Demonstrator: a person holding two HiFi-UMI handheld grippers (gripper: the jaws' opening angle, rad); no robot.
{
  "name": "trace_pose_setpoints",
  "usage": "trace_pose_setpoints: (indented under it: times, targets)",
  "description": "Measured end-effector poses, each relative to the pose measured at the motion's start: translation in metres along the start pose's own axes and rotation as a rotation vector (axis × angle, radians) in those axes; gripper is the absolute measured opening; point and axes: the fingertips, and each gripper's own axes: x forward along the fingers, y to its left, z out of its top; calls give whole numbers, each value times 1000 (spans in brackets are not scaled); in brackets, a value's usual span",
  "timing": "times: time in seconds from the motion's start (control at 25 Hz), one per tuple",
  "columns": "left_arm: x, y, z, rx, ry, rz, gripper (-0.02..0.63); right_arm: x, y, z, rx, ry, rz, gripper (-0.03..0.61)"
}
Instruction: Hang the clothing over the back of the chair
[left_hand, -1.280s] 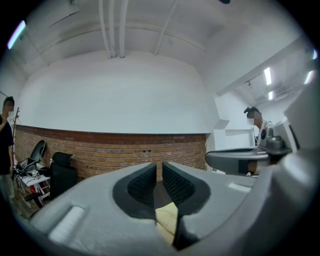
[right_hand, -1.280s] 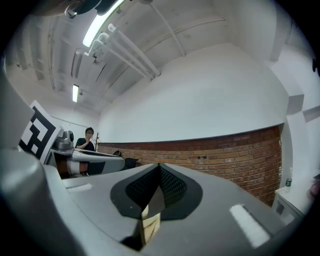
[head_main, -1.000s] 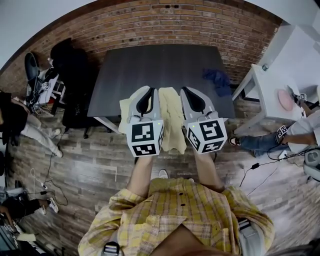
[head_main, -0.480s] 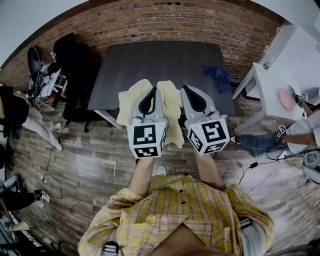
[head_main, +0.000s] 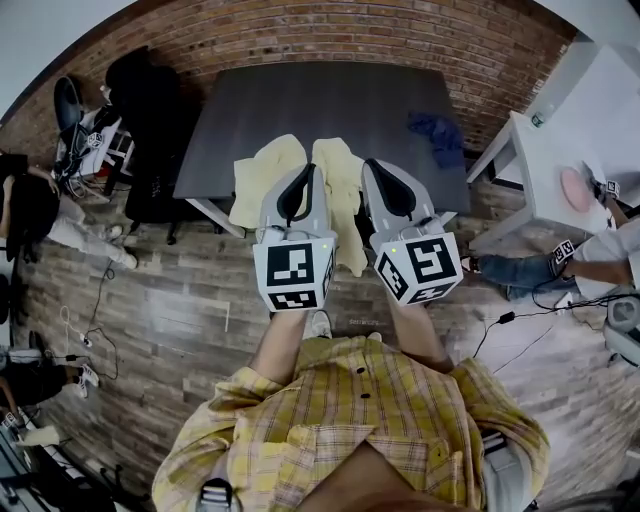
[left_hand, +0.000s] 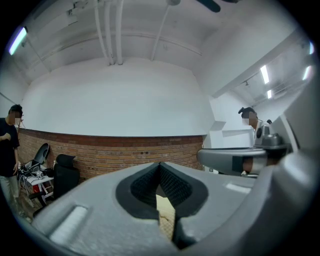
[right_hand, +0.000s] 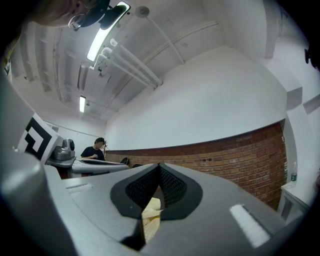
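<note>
Both claws are clamped down on cloth. The left gripper (left_hand: 160, 172) and the right gripper (right_hand: 159, 175) each pinch a bit of the pale yellow garment (head_main: 345, 200). It hangs between and below the 2 of them, over the near edge of the dark table (head_main: 320, 100). A blue cloth (head_main: 440, 137) lies on the table's right side, and a black chair (head_main: 145, 120) stands to the table's left.

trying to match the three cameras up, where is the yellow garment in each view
Head view: yellow garment at centre, hanging over the dark table's near edge.
Left gripper view: bottom centre, a sliver pinched in the left claw.
Right gripper view: bottom centre, a sliver pinched in the right claw.
Shared landmark: the brick wall.
</note>
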Motion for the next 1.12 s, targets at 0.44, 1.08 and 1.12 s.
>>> trace_pose_setpoints:
  times: [0.44,1.08,1.12]
  targets:
    - [-18,-5,-12,6,6,19,2,-10,15,-13,1,25,26,-3]
    - [-35,-27,-22,38,10,13,2,-30,13,-23,15,32,17,-3]
    - [-36,-28,-22,39,10,12,2,-30,14,-23,15,32,20,-3]
